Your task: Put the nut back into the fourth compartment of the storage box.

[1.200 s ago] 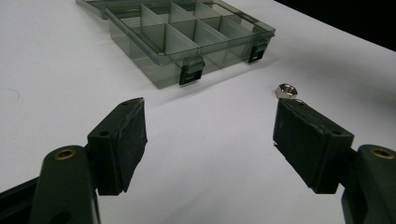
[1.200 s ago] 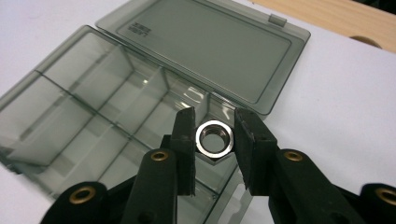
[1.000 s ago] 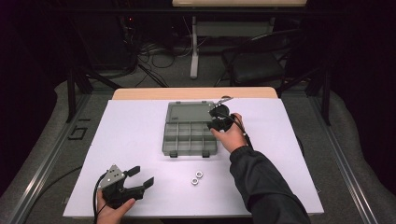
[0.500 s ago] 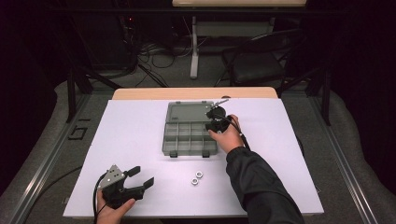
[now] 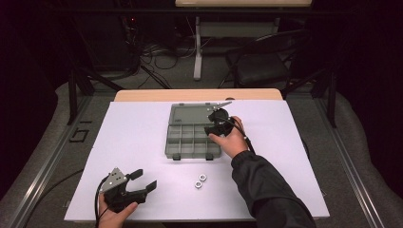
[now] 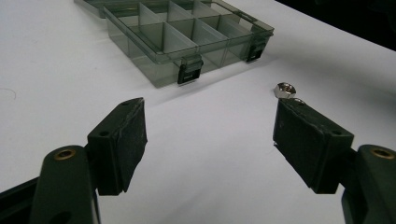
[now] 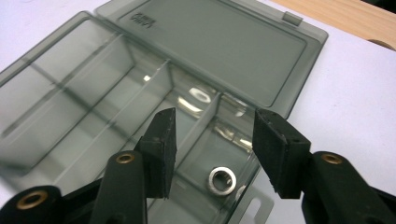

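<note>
Sorting nuts into the box (image 5: pixel 190 140), we have one nut (image 7: pixel 221 180) in a near right compartment and two nuts (image 5: pixel 200 181) left on the table. Our left gripper (image 5: pixel 141 179) rests spread, nuts just right. Our right gripper (image 7: pixel 212 140) has just opened, nut lying below, untouched.

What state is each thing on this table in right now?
Compartment box: lid open, laid flat behind.
Nut in the box: lying loose in a compartment.
Two nuts: loose on the table.
Right gripper: just opened, nothing held.
Left gripper: open, nothing held.
</note>
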### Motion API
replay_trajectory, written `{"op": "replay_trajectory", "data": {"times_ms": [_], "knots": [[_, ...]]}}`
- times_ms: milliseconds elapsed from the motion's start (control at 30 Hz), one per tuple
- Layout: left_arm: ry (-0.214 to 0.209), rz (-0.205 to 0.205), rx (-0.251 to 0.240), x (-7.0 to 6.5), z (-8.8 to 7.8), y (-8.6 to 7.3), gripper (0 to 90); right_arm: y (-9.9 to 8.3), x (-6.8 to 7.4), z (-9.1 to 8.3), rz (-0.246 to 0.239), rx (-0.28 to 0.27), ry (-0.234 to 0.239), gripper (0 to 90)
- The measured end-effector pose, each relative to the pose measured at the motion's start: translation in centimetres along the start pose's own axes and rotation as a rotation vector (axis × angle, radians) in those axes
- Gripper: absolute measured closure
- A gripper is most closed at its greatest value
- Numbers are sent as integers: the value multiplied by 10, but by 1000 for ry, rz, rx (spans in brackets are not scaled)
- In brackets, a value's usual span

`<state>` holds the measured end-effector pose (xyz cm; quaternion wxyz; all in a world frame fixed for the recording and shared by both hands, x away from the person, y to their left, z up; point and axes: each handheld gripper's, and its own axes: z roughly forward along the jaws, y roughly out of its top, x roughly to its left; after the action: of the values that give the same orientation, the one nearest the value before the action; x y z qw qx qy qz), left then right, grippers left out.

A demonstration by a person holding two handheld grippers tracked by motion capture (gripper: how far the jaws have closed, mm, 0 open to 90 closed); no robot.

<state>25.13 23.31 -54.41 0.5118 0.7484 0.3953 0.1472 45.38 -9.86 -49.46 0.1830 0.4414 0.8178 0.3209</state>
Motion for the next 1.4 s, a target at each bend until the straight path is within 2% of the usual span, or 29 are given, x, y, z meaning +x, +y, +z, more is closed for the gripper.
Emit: {"op": "replay_trajectory", "data": {"times_ms": [133,167,200,233,300,333,367,433,467,567,600,633,733,767,833,867,900,933,1067,1100,1400], "knots": [[5,1,2,0,0,0,259,-2,5,-17,-36,28,31,486],[3,1,2,0,0,0,259,-5,7,-18,-29,-39,50,482],[5,2,1,0,0,0,259,-6,6,-27,-43,20,59,475],[6,2,3,0,0,0,259,-10,7,-34,-41,17,77,470],[8,-1,2,0,0,-1,259,-17,8,-39,-44,-37,94,461],[8,-2,2,0,0,-1,259,-19,8,-45,-66,6,91,456],[7,-2,2,0,0,-1,259,-22,9,-48,-75,1,97,450],[10,0,3,-1,0,0,259,-32,12,-52,-77,-49,111,437],[11,1,2,-1,0,0,259,-34,13,-55,-82,-56,116,437],[11,-5,4,-1,1,0,259,-45,18,-65,-105,-35,130,437],[12,-5,4,-2,1,0,259,-50,20,-64,-102,-83,141,437],[12,-5,4,-2,2,0,259,-53,23,-67,-113,-70,143,437],[11,-4,6,-2,2,0,259,-64,30,-72,-132,-85,157,438],[11,-5,6,-2,2,0,259,-69,33,-75,-150,-74,161,440],[12,-5,7,-1,2,-1,259,-76,39,-77,-166,-62,180,479],[11,-6,9,-1,2,-1,259,-81,43,-74,-158,-106,189,484],[11,-6,9,-1,2,-1,259,-82,44,-77,-176,-52,193,490],[11,-7,9,-1,2,-1,259,-86,47,-75,-176,-76,193,501],[11,-7,9,-1,2,-1,259,-99,57,-70,-200,-76,247,535],[12,-7,9,-2,2,-1,259,-102,60,-68,-214,-56,246,544],[11,-5,10,-1,2,-1,259,-114,71,-52,-216,-27,294,597]]}}
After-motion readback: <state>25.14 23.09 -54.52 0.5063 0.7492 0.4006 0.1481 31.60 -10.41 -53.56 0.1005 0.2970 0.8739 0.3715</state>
